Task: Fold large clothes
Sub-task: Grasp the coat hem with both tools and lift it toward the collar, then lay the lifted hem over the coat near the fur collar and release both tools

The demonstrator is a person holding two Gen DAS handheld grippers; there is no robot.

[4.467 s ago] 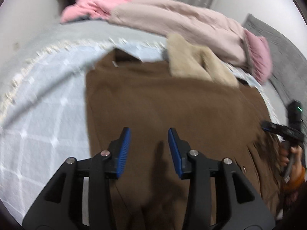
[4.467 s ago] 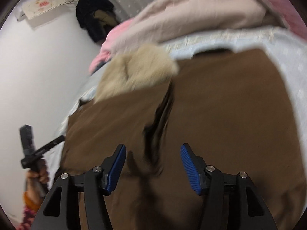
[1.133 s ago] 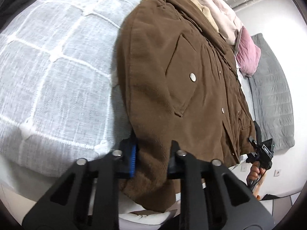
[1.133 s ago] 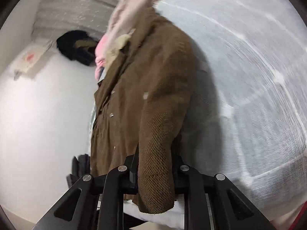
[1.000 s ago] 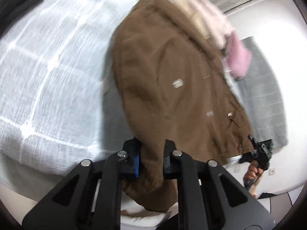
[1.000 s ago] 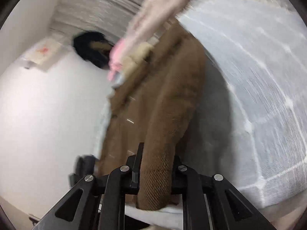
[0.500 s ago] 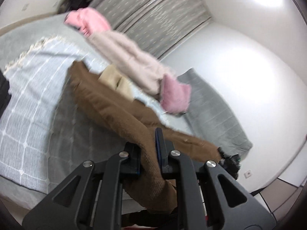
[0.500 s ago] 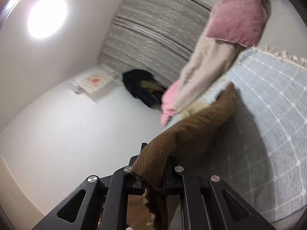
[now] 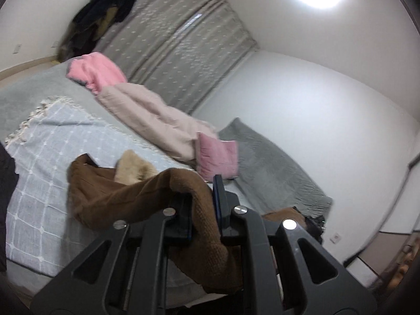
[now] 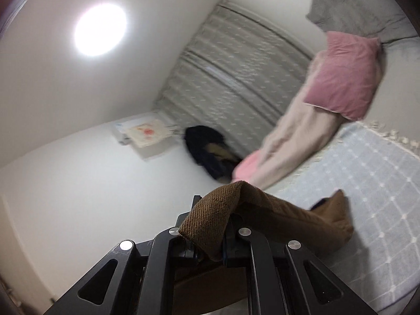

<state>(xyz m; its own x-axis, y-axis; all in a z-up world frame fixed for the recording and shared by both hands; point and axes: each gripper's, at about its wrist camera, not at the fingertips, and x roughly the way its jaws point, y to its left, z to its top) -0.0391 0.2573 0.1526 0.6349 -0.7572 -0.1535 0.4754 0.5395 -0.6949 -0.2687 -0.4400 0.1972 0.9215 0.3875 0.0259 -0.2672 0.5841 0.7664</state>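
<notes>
Both the left gripper (image 9: 203, 204) and the right gripper (image 10: 210, 232) pinch the brown ribbed-hem corduroy jacket (image 9: 105, 197), which stretches toward the frames' middle, onto the pale blue checked blanket (image 9: 52, 144).

1. Left wrist view: the brown jacket (image 9: 110, 197) drapes from the left gripper (image 9: 203, 204) toward 10 o'clock, blocking the near lane there.
2. At 9 o'clock the checked blue blanket (image 9: 52, 141) lies bare and flat, open to a pass.
3. At 12 o'clock the beige quilt (image 9: 149, 115) and pink pillow (image 9: 218, 157) form a ridge across the bed.
4. At 2 o'clock the grey blanket (image 9: 273, 168) lies low before a bare wall.
5. Right wrist view: the jacket hangs from the right gripper (image 10: 210, 236) toward 3 o'clock; beyond it the checked blanket is bare.
6. At 11 o'clock, open air up to the wall.
</notes>
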